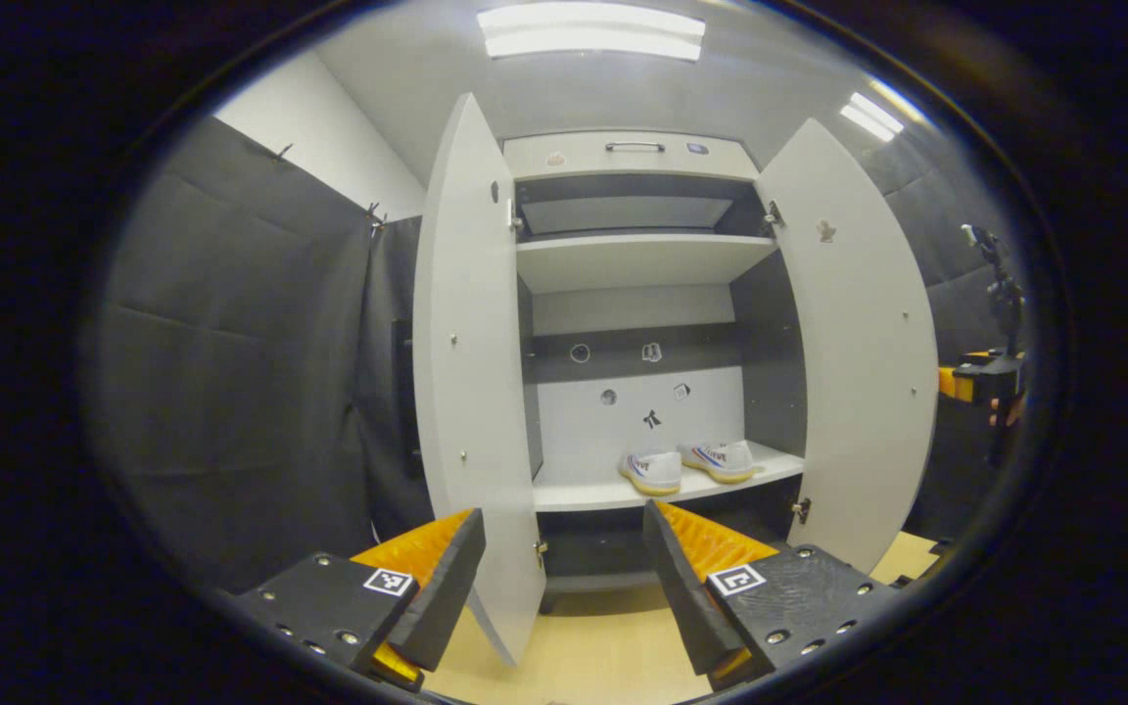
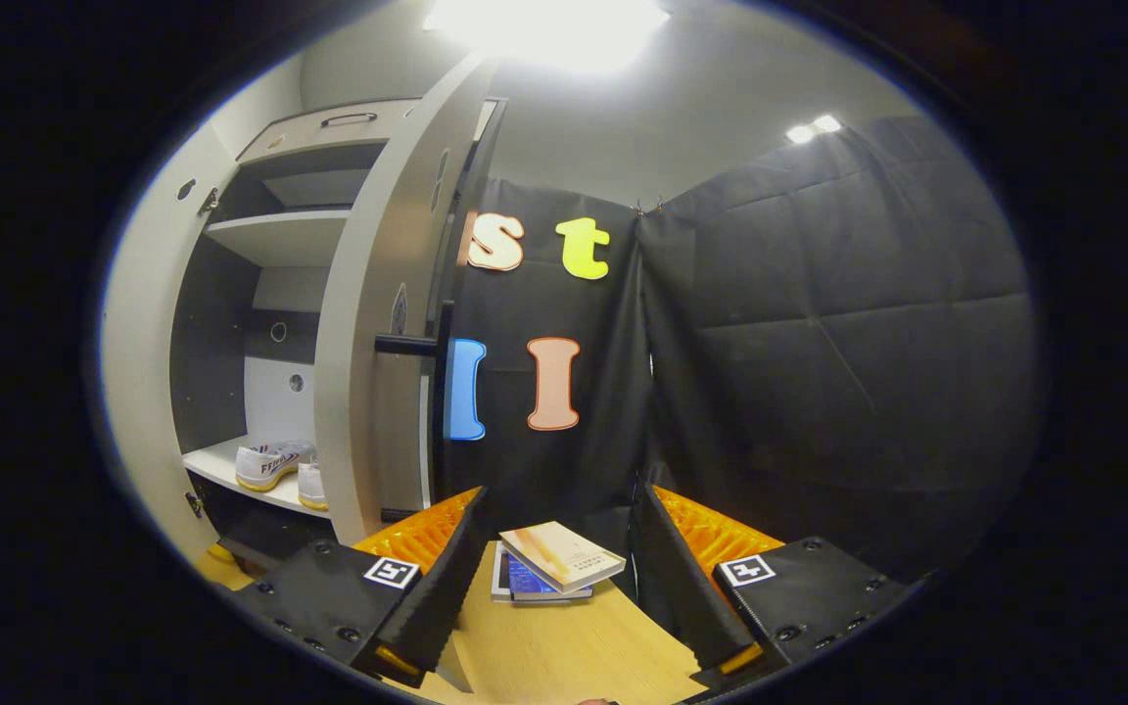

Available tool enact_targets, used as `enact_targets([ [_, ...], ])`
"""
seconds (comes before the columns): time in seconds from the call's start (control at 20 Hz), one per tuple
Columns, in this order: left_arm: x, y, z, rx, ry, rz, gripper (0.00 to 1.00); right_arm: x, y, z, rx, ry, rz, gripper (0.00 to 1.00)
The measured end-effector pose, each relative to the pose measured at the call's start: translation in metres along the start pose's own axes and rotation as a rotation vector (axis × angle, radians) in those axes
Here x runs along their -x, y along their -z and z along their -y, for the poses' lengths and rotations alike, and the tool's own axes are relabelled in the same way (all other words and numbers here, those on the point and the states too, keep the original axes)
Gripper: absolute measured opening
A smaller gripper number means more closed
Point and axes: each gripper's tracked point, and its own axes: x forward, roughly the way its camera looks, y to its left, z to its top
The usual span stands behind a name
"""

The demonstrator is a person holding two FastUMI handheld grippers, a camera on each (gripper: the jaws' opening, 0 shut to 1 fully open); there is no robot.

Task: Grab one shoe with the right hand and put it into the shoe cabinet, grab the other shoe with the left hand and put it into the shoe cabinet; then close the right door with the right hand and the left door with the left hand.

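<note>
Left gripper: fingers spread wide, nothing between them; aimed straight into the open shoe cabinet.
Left door: swung fully open, edge-on just above the left-hand finger, its lower corner dropping into the gap between the fingers.
Shelf: white board, straight ahead above the finger gap, bearing both shoes.
Nearer shoe: white sneaker with a yellowish sole, above the right-hand finger tip, resting on the shelf.
Farther shoe: white sneaker with coloured side marks, just beside the nearer shoe to its right and slightly deeper in.
Right door: open, standing above and beyond the right-hand finger.
Other gripper: seen at the far right rim, beyond the right door; how its fingers stand cannot be told from here.

Right gripper: fingers spread wide, holding nothing; pointed at the black cloth wall, the cabinet off to the left.
Pair of shoes: far left of the left-hand finger, on the lower shelf inside the cabinet, one partly hidden by the door.
Door edge: open, rising above the left-hand finger, with a dark handle on its outer face.
Books: small stack on the pale wooden floor, ahead in the gap between the fingers, top one tilted askew.
</note>
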Motion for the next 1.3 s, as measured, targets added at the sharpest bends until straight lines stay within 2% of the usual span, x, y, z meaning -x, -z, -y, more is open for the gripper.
enact_targets([
  [0.05,-0.001,-0.001,-0.005,-0.001,-0.009,-0.001,0.92,-0.001,-0.001,-0.002,-0.006,-0.006,0.009,0.92],
  [0.35,-0.002,-0.009,-0.020,0.007,-0.036,0.019,0.91,0.006,-0.002,-0.019,-0.021,-0.050,0.006,0.93],
  [0.55,-0.001,-0.007,-0.020,0.020,-0.039,0.022,0.92,0.013,-0.004,-0.042,-0.027,-0.106,0.006,0.93],
  [0.6,0.000,-0.006,-0.020,0.020,-0.040,0.021,0.91,0.015,-0.004,-0.050,-0.021,-0.123,0.008,0.89],
  [0.7,0.003,-0.004,-0.021,0.024,-0.043,0.017,0.92,0.019,-0.006,-0.065,-0.013,-0.158,0.017,0.93],
  [1.1,0.009,0.000,-0.035,0.028,-0.104,0.012,0.91,0.021,-0.008,-0.098,-0.020,-0.241,0.023,0.93],
  [1.3,0.009,0.007,-0.042,0.025,-0.152,0.003,0.91,0.020,-0.010,-0.127,-0.015,-0.314,0.027,0.93],
])
